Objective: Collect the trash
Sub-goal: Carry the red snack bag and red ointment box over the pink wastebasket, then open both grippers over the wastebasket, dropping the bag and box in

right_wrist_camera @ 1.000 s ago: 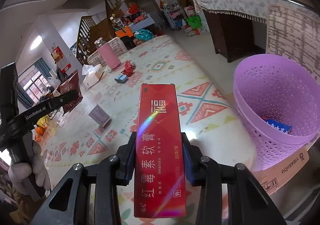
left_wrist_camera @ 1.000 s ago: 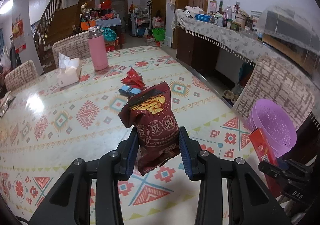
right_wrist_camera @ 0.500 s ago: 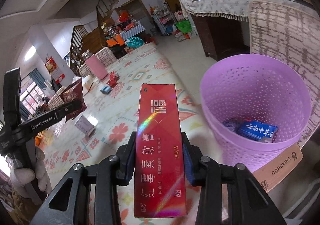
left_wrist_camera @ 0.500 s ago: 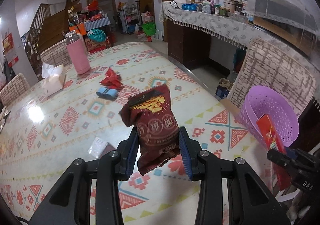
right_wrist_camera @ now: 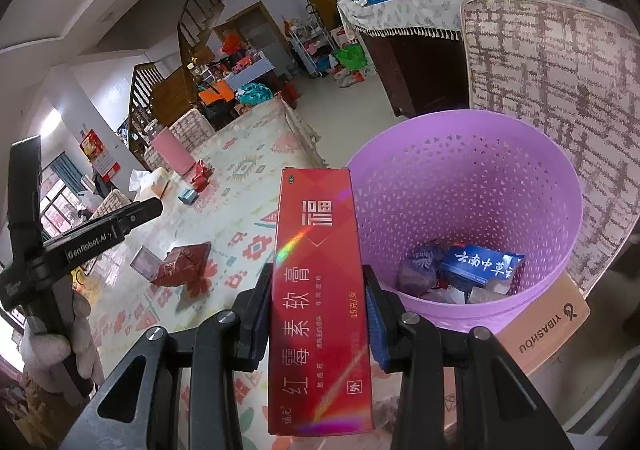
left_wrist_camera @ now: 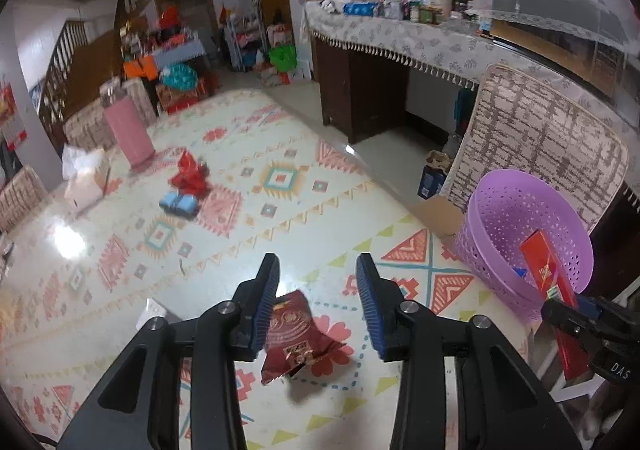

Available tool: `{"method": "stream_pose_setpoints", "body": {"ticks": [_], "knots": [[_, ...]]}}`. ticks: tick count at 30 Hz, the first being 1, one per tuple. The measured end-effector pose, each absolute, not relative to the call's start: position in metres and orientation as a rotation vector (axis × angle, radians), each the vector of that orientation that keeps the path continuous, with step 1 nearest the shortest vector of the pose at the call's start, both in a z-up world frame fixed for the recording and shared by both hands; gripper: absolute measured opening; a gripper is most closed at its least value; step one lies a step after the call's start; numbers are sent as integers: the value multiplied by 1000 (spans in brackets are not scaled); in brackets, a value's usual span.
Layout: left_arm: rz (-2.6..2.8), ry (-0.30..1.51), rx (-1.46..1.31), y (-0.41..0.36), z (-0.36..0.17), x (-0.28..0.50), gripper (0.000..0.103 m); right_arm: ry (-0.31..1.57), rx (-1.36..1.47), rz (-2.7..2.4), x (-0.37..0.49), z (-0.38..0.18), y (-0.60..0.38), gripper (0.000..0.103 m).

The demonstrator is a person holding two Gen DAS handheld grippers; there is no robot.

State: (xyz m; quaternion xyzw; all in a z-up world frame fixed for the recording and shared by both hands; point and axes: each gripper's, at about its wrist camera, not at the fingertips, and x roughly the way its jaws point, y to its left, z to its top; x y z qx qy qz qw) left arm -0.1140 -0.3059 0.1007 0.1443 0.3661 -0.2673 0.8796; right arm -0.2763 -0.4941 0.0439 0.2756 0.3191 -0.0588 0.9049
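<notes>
Left gripper (left_wrist_camera: 316,270) with jaws opening, pads clear of the dark red snack bag (left_wrist_camera: 296,334), which lies crumpled on the patterned table (left_wrist_camera: 280,178) below the fingers. Right gripper (right_wrist_camera: 316,282) clamped on a long red box (right_wrist_camera: 320,290), held beside the rim of the purple basket (right_wrist_camera: 472,154). In the basket: a blue box (right_wrist_camera: 480,266) among wrappers. Farther along the table: red wrapper (left_wrist_camera: 188,174), pink flask (left_wrist_camera: 128,130).

Your path over the patterned tabletop (left_wrist_camera: 280,178) is open; the perforated purple plastic basket (right_wrist_camera: 472,186) gapes unobstructed, the woven chair back (right_wrist_camera: 560,62) close behind it.
</notes>
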Motion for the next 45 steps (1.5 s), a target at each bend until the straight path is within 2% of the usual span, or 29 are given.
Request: {"method": "stream_pose_setpoints", "body": {"ticks": [2,7,14,15,16,17,29,45], "knots": [[-540,809,246,-293,95,-103,68,661,570,-118,-277,43,-494,44],[-526,967,113,-263,66,-78,69,665,576,-99,-277,38,-494,44],[-554,1020,183,-285,30,-79,69,686,574,-74,-272,33,-485,44],[-552,1019,207,-290,27,-79,61,687,571,-72,-272,33,-484,44],[-540,1013,238,-293,23,-82,48,688,568,-72,-273,33,-482,44],[-538,1003,258,-295,23,-84,43,688,566,-71,-273,34,-481,44],[-610,863,238,-287,79,-110,42,662,560,-69,-270,43,-479,44],[-919,880,317,-438,104,-136,42,533,572,-255,-283,79,-574,44]]}}
